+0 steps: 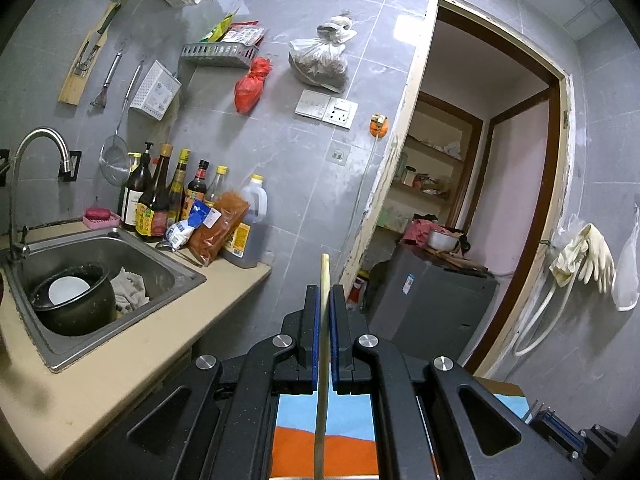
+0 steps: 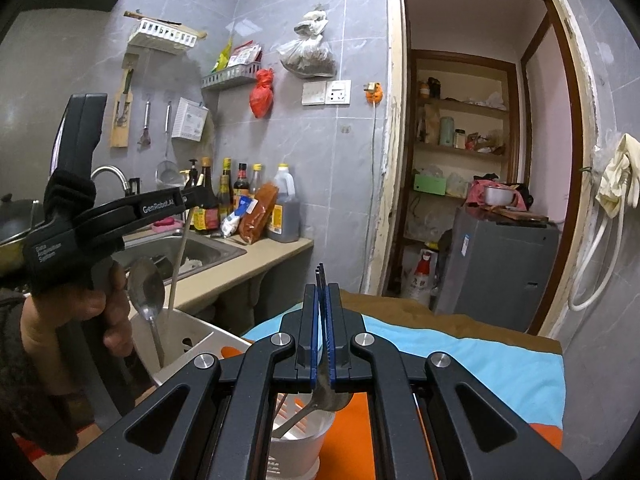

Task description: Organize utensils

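mid-sorting: left tongs (image 1: pixel 325 292) clamped on a chopstick (image 1: pixel 323 340), right tongs (image 2: pixel 322 296) on a fork (image 2: pixel 320 276); next, lower each into a holder (image 2: pixel 298 436).

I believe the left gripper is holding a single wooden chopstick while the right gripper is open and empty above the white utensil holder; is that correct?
Not quite. The right gripper is not open and empty: the right wrist view shows its jaws shut on a metal fork above the white utensil holder. The left gripper does hold a single wooden chopstick.
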`<control>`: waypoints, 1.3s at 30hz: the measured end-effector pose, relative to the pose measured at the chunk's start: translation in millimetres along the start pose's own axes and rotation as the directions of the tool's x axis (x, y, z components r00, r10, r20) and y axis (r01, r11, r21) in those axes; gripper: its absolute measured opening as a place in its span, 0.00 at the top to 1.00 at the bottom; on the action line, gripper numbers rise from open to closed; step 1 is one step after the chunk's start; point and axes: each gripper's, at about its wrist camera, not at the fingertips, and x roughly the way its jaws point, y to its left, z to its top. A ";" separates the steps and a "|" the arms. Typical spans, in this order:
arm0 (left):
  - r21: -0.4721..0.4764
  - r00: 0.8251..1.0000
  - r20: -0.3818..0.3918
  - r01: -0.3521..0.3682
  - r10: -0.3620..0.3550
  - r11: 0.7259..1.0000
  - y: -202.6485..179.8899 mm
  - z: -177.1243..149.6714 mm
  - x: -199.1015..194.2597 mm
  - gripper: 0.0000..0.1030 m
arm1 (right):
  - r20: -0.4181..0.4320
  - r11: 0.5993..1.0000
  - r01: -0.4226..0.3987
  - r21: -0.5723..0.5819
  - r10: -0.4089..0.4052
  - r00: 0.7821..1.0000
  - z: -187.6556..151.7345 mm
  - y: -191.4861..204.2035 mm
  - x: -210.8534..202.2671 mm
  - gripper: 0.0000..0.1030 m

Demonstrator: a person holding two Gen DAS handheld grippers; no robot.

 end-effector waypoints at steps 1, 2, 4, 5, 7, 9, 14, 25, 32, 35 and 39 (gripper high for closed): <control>0.002 1.000 -0.006 0.003 -0.003 1.000 -0.1 -0.3 -0.8 0.98 | -0.005 1.000 -0.005 0.002 0.005 1.000 -0.2 0.2 0.6 0.98; 0.007 1.000 -0.015 0.005 -0.005 1.000 -0.1 -0.3 -2.6 0.97 | -0.012 1.000 -0.011 0.005 0.011 1.000 -0.6 0.1 1.3 0.98; 0.021 0.999 -0.035 0.016 -0.015 1.000 -0.9 -1.4 -6.7 0.97 | -0.032 1.000 -0.024 0.014 0.024 0.999 -0.7 -0.6 2.9 0.94; 0.035 0.998 -0.052 0.022 -0.021 0.999 -1.8 -2.4 -9.8 0.97 | -0.039 0.999 -0.031 0.020 0.031 0.999 -0.6 -1.0 3.0 0.91; 0.044 0.996 -0.079 0.044 -0.040 0.998 -2.2 -4.7 -14.6 0.97 | -0.035 0.998 -0.044 0.032 0.046 0.998 -0.6 -2.6 0.8 0.79; 0.043 0.990 -0.125 0.072 -0.066 0.996 -2.7 -8.8 -17.6 0.96 | -0.030 0.997 -0.057 0.047 0.059 0.998 0.4 -4.7 -2.0 0.79; 0.046 0.977 -0.181 0.121 -0.111 0.992 -11.2 -17.1 -32.2 0.79 | -0.015 0.991 -0.084 0.104 0.086 0.996 6.3 -15.2 -13.9 0.77; 0.121 0.985 -0.141 0.114 -0.096 0.986 -64.2 -10.9 -61.7 0.24 | 0.093 0.964 -0.014 0.265 -0.011 0.996 24.2 -70.6 -63.3 0.13; 0.164 0.989 -0.080 0.135 -0.123 0.977 -122.8 -20.4 -77.0 0.03 | 0.113 0.966 0.129 0.224 -0.157 0.981 17.1 -110.9 -105.2 0.00; 0.185 0.988 -0.068 0.150 -0.139 0.971 -144.5 -29.2 -81.7 0.03 | 0.108 0.960 0.194 0.203 -0.219 0.970 10.2 -124.0 -116.5 0.00; 0.210 0.984 -0.073 0.172 -0.160 0.962 -174.3 -46.7 -89.4 0.03 | 0.123 0.947 0.264 0.184 -0.288 0.950 -6.8 -143.0 -137.7 0.00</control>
